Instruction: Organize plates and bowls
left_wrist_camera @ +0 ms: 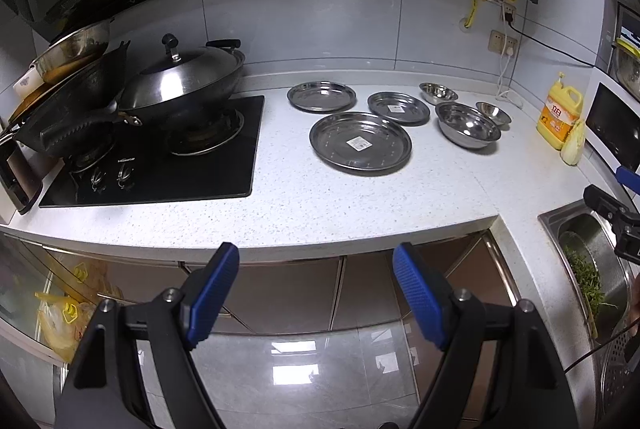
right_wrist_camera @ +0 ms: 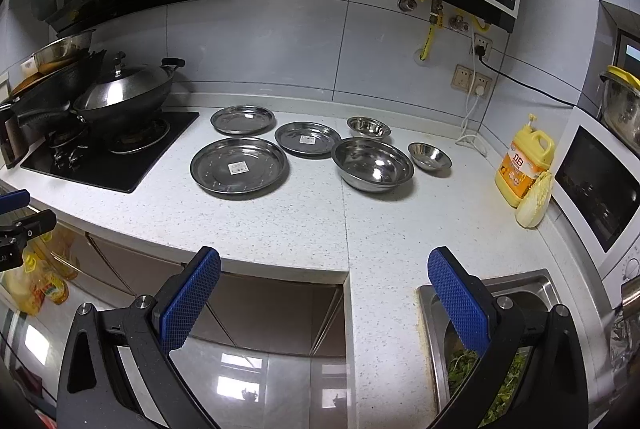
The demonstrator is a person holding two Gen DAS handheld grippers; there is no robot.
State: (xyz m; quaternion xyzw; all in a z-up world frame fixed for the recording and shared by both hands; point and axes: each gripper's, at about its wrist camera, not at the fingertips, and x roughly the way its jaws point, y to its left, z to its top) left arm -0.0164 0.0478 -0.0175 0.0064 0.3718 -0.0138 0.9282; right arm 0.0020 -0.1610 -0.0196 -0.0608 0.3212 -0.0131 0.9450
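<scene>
1. Both tools hang off the front edge of the white speckled stone countertop (left_wrist_camera: 328, 197), and nothing is gripped.
2. The left gripper (left_wrist_camera: 316, 293), with blue textured pads, stands wide apart and empty over the cabinet fronts.
3. The right gripper (right_wrist_camera: 324, 303) is spread just as wide and empty, its right finger over the steel sink (right_wrist_camera: 532, 289), which holds leafy greens.
4. In the left wrist view, the large round steel plate with a white sticker (left_wrist_camera: 360, 142) sits at 12 o'clock from the left gripper, nearest the counter's front.
5. The plain medium steel plate (left_wrist_camera: 321, 96) lies at its 11 o'clock, apart from it; the medium steel plate with a sticker (left_wrist_camera: 397, 108) sits at its 1 o'clock, very close.
6. The large shiny steel bowl (left_wrist_camera: 467, 124) is at 3 o'clock from the big plate.
7. The small steel bowl at the back (left_wrist_camera: 438, 93) sits at 11 o'clock of it, the small steel bowl on the right (left_wrist_camera: 493, 112) at 2 o'clock.
8. The black lidded wok (left_wrist_camera: 184, 89) rests on the black glass hob (left_wrist_camera: 160, 157), far at 9 o'clock.
9. The yellow detergent jug (right_wrist_camera: 524, 165) stands at 3 o'clock, near the wall.
</scene>
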